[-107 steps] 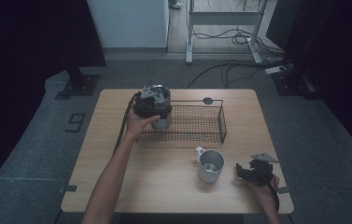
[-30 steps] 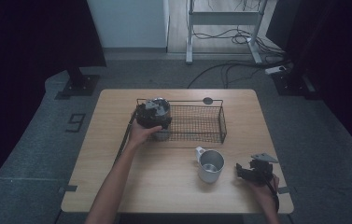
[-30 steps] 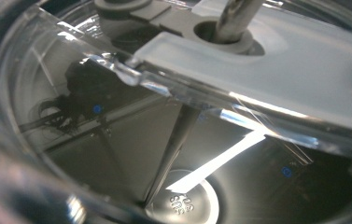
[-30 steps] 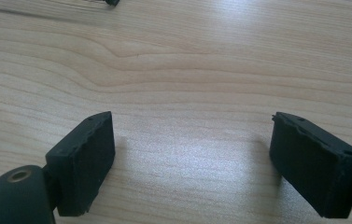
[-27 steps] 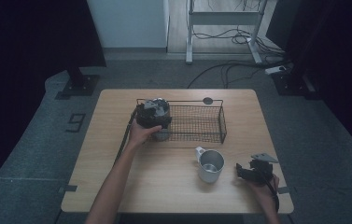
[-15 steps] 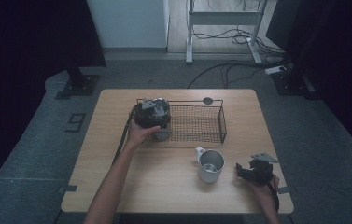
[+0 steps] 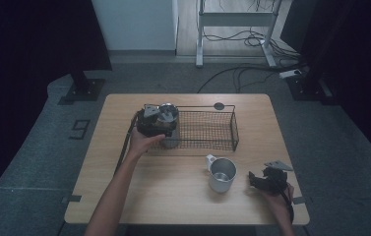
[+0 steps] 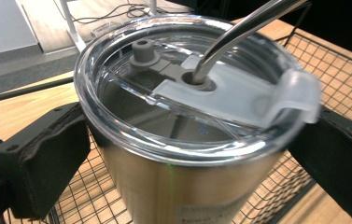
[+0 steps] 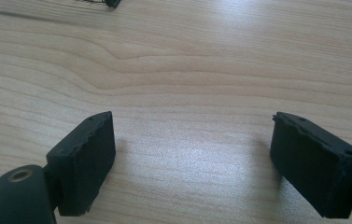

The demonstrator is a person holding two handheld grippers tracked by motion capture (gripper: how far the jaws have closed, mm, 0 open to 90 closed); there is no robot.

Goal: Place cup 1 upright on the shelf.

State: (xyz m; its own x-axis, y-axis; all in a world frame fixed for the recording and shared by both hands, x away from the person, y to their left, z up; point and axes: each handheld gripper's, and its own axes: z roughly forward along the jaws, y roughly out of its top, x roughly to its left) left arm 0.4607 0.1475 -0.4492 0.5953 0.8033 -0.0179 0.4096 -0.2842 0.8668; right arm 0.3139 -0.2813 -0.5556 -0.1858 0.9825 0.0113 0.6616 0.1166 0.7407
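**Gripper clamps steel tumbler at the corner of a wire basket**

The left gripper (image 7: 159, 123), held in a person's left hand (image 7: 143, 142), has its two black jaws pressed against opposite sides of a stainless steel tumbler (image 8: 183, 158) at the left end of a black wire basket (image 7: 207, 130) on the wooden surface (image 7: 173, 196). In the left gripper view the tumbler's clear lid (image 8: 187, 93) and a metal straw (image 8: 239, 32) through its grey slider are plain, but the straw runs out of the top edge and the tumbler's base is cut off below, so whether it rests on the basket mesh or hangs just above it cannot be told. In the high view the gripper body covers most of the tumbler, leaving only its rim to be seen. The right gripper (image 7: 267, 179) lies near the front right corner of the surface, its jaws spread wide over bare wood with nothing between them, as the right gripper view shows. A metal mug (image 7: 221, 174) with a white handle stands open-mouthed just to its left, apart from it. A small dark disc (image 7: 218, 105) beyond the basket's far rim is too small to identify.
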